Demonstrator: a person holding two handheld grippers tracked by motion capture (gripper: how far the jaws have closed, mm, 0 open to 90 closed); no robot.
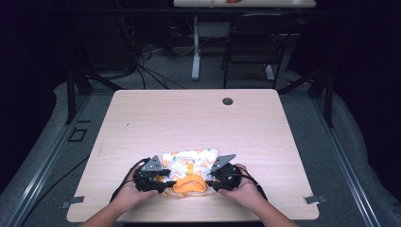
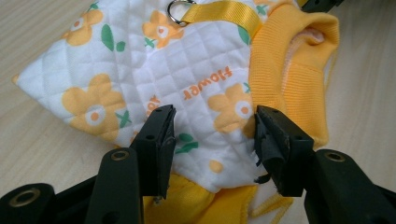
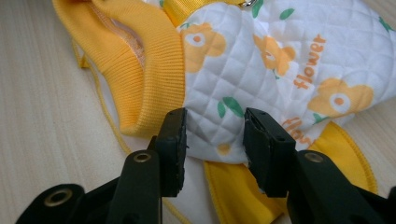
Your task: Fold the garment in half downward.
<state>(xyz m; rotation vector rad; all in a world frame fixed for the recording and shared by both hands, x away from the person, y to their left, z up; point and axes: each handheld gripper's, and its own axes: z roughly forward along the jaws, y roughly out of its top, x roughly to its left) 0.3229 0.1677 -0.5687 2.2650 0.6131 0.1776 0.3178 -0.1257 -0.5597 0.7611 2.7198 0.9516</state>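
Observation:
A small quilted white garment (image 1: pixel 189 158) printed with orange flowers lies near the table's front edge, its yellow ribbed collar (image 1: pixel 189 185) toward the person. My left gripper (image 1: pixel 163 182) stands open at the garment's left side. In the left gripper view the garment (image 2: pixel 201 60) lies under and between the spread jaws of this gripper (image 2: pixel 215 114), beside the collar (image 2: pixel 289 70). A metal ring (image 2: pixel 180 11) sits on a yellow strap (image 2: pixel 219 11). My right gripper (image 1: pixel 211 179) is open at the right side, its jaws (image 3: pixel 215 114) straddling the garment's edge (image 3: pixel 280 56) next to the collar (image 3: pixel 140 56).
The light wooden table (image 1: pixel 198 118) has a dark grommet hole (image 1: pixel 228 101) near its far edge. Metal clips (image 1: pixel 314 199) sit at the front corners. Behind the table stand a black chair (image 1: pixel 255 42) and a white table leg (image 1: pixel 196 47), with cables on the floor.

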